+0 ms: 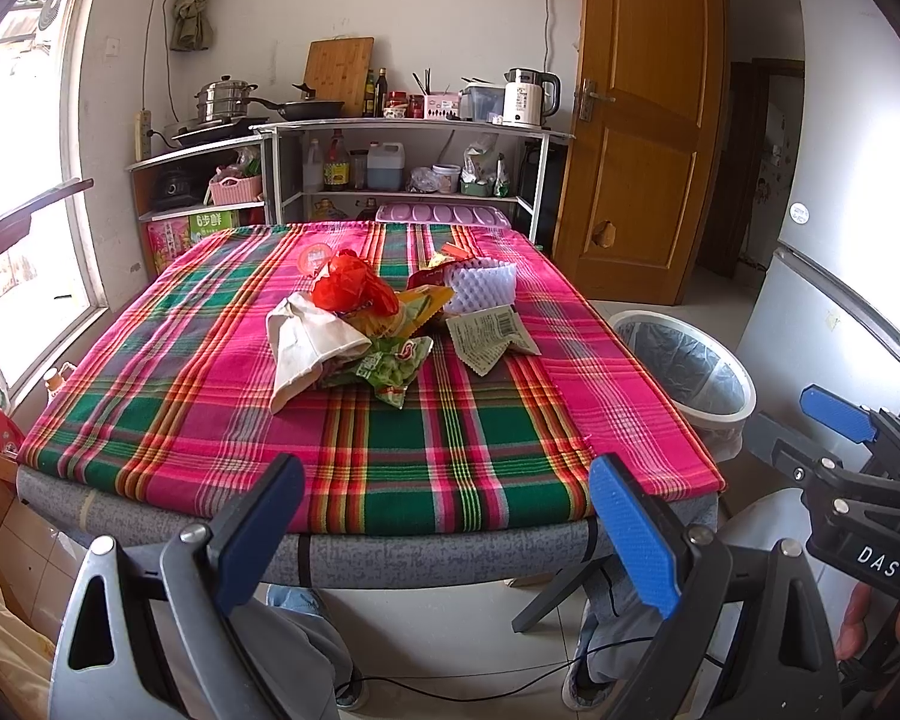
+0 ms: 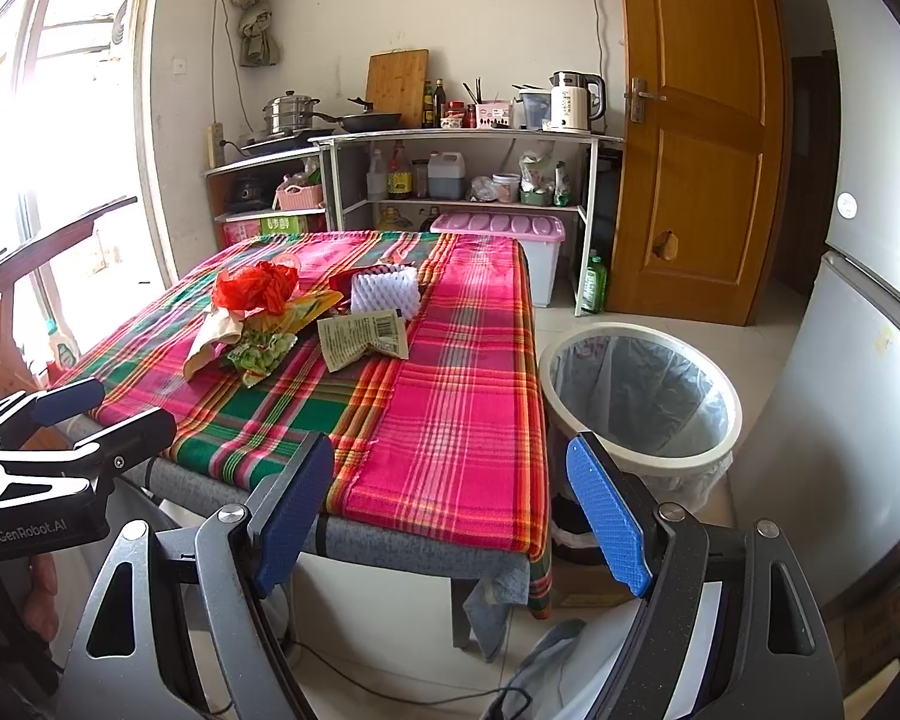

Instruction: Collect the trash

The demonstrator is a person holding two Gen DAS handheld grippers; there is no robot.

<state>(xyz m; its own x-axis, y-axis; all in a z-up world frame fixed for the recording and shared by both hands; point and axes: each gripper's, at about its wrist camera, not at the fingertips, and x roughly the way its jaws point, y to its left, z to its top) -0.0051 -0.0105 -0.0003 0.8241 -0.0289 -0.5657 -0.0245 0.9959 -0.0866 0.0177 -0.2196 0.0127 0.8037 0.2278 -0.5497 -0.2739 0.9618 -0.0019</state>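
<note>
Clearly nothing is collected yet, so the step in hand is the first reach. At lower centre of the left wrist view, the left gripper (image 1: 447, 531) hangs short of the table's (image 1: 390, 552) near edge, jaws spread wide and empty. Mid-frame on the plaid cloth (image 1: 210, 420) lies the trash pile: a beige paper bag (image 1: 306, 348) leftmost, a red plastic bag (image 1: 348, 285) above it, a green snack wrapper (image 1: 393, 369), then a flat printed sachet (image 1: 489, 336) and white foam netting (image 1: 480, 285). Right of the table stands the lined bin (image 2: 642, 396). The right gripper (image 2: 450, 510), equally wide and empty, sits nearest it. Best to take the sachet, pinching an edge without catching the cloth.
</note>
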